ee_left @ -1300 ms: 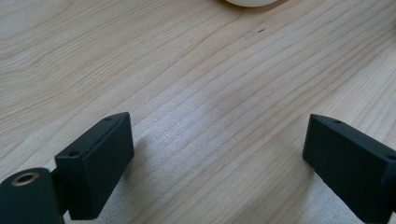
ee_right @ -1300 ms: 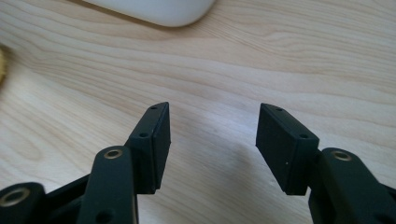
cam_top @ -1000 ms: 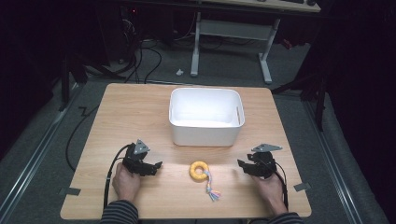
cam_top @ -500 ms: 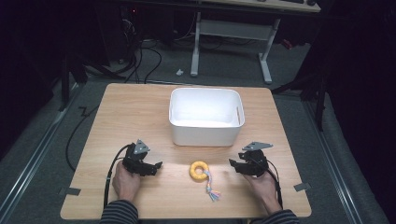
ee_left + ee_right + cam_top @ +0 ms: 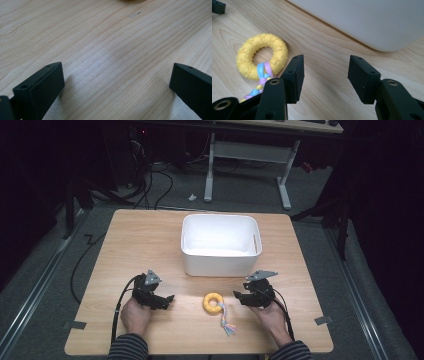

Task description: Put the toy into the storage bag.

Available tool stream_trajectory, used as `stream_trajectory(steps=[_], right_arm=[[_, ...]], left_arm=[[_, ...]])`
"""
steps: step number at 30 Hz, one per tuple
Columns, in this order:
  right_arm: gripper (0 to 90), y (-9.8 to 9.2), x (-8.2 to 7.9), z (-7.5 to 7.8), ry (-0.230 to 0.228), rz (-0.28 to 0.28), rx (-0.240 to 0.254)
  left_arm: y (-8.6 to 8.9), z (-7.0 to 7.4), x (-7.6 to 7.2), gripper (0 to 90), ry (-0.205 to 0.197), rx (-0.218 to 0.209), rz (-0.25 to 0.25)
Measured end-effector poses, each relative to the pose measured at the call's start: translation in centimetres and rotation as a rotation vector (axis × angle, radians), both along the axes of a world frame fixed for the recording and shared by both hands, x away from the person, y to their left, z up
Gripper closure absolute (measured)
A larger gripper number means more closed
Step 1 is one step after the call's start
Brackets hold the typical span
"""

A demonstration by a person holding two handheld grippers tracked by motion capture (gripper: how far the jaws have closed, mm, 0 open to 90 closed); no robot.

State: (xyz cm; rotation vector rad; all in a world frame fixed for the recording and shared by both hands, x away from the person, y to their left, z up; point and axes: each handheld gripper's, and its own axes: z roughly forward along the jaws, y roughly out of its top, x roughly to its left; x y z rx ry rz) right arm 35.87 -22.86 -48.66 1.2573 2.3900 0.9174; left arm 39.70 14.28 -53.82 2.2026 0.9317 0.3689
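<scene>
The right gripper (image 5: 243, 296), jaws wide and empty, should approach the yellow ring toy (image 5: 214, 302) (lying at its nine o'clock, before the white bin (image 5: 220, 266)) squarely, while the left gripper (image 5: 166, 300) rests wide open.

The table (image 5: 150, 235) is pale wood with a fine straight grain. Toward its far edge sits a plain white bin (image 5: 220, 246). Near the front edge lies a bright yellow ring toy (image 5: 260, 56), dotted with small bumps and paw prints, with a braided cord (image 5: 262, 75) of blue, lilac and yellow knotted through it. The left tool (image 5: 167, 299) and the right tool (image 5: 237, 296) are matte black, each topped by a grey plate. The person's sleeves (image 5: 127, 349) are dark with thin light stripes.
</scene>
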Motion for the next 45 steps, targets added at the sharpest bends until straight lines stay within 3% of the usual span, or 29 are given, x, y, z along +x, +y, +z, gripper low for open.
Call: stream_trajectory(steps=[19,26,30,34,45], right_arm=[[49.2,3.9,0.7,-0.4,0.032,0.090,-0.006],[51.4,5.3,0.8,-0.7,0.065,0.127,-0.009],[51.9,5.7,1.0,-0.8,0.070,0.139,-0.019],[53.6,6.2,1.5,-1.1,0.117,0.140,-0.034],[58.8,7.1,1.9,-1.5,0.161,0.158,-0.096]], left_arm=[[-0.1,0.0,-0.1,0.0,0.000,-0.001,-0.027],[-0.2,0.0,-0.2,0.1,-0.001,-0.001,-0.053],[-0.2,0.0,-0.2,0.1,0.000,-0.001,-0.053],[-0.2,0.0,-0.2,0.0,-0.001,-0.001,-0.054],[-0.2,0.0,-0.2,0.0,-0.001,-0.001,-0.056]])
